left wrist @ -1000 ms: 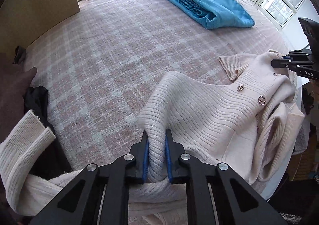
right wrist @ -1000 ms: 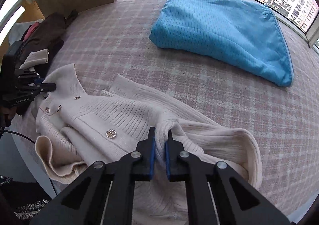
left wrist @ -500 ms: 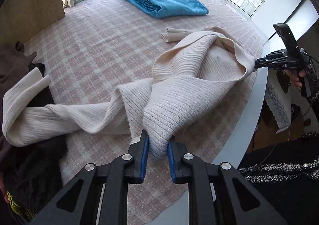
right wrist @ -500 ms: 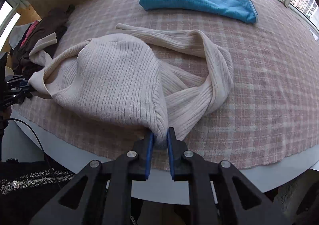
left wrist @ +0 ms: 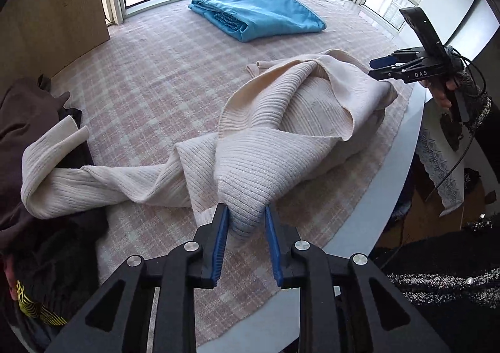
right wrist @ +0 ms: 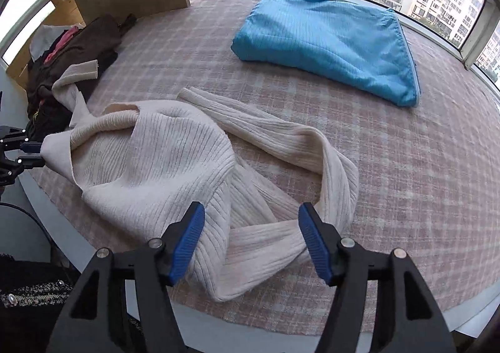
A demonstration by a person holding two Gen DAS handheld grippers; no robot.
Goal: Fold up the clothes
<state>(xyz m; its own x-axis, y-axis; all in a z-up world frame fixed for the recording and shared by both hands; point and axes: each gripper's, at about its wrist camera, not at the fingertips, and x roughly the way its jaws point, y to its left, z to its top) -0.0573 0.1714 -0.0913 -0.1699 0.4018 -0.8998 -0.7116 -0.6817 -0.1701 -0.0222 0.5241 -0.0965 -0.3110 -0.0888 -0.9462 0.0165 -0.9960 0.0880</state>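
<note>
The left tongs [left wrist: 247,228] are pinching a bunched corner of the cream ribbed sweater [left wrist: 281,134], while the right tongs [right wrist: 251,243] are standing wide apart, holding nothing. The sweater is lying crumpled near the front edge of the tabletop [right wrist: 406,196], its long axis running left to right, one sleeve trailing onto the dark clothes pile [right wrist: 78,49]. It is looking soft, limp and stretchy; hem corners or shoulder seams would likely give the surest hold.

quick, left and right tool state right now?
left tool: shut on the cream sweater
right tool: open, holding nothing, just above the sweater
</note>
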